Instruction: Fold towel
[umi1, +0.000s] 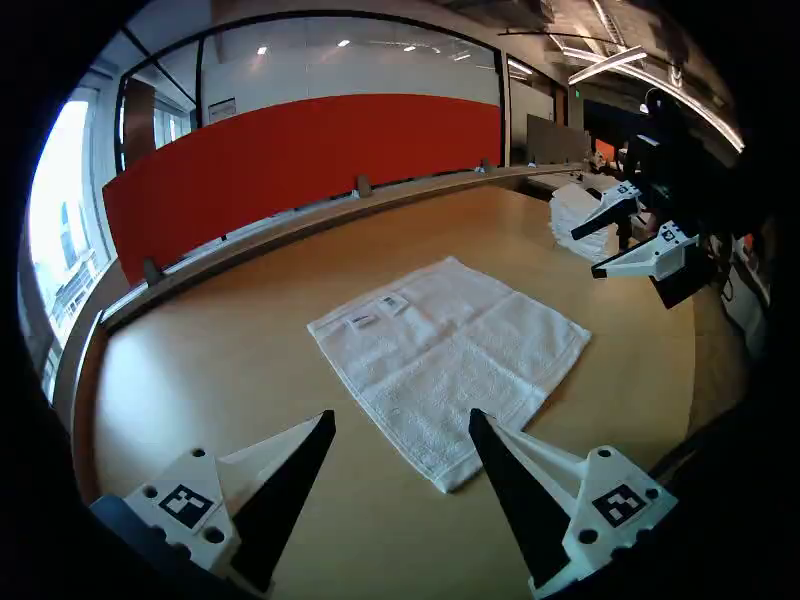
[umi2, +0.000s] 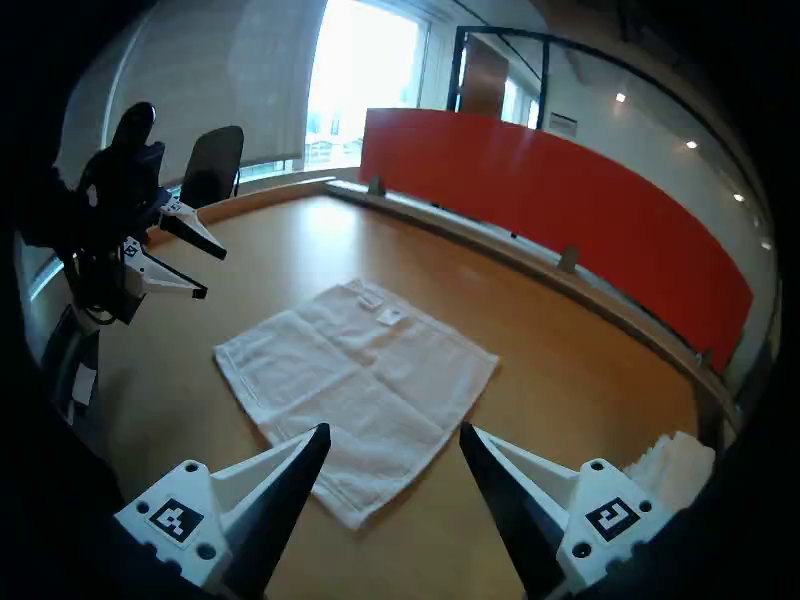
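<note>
Left gripper (umi1: 400, 413): held low above a tan wooden table (umi1: 230, 350), fingers levelled forward, tilted slightly down. Jaws spread wide, nothing between them. Black inner faces; a white body with a square marker behind each finger.

White terry towel (umi1: 450, 350): spread flat and unfolded on the table, set diamond-wise to this gripper. Its near corner lies just ahead of the fingertips, closer to the right-hand finger. No contact. Two small sewn tags (umi1: 378, 312) sit at the towel's far-left edge.

Right gripper (umi2: 393, 428): same posture, low over the table, jaws wide apart and empty. The towel's near corner lies on the table between and slightly under the tips, apart from both.

The two grippers face the towel from opposite sides. In each view the other gripper shows across the table, raised and well clear of the cloth, also spread. The hand behind it is a dark shape, detail unreadable.

Long red partition panel (umi1: 300, 160) runs along the table's far edge. A second white cloth pile (umi2: 675, 465) rests on the table beside the right gripper.
</note>
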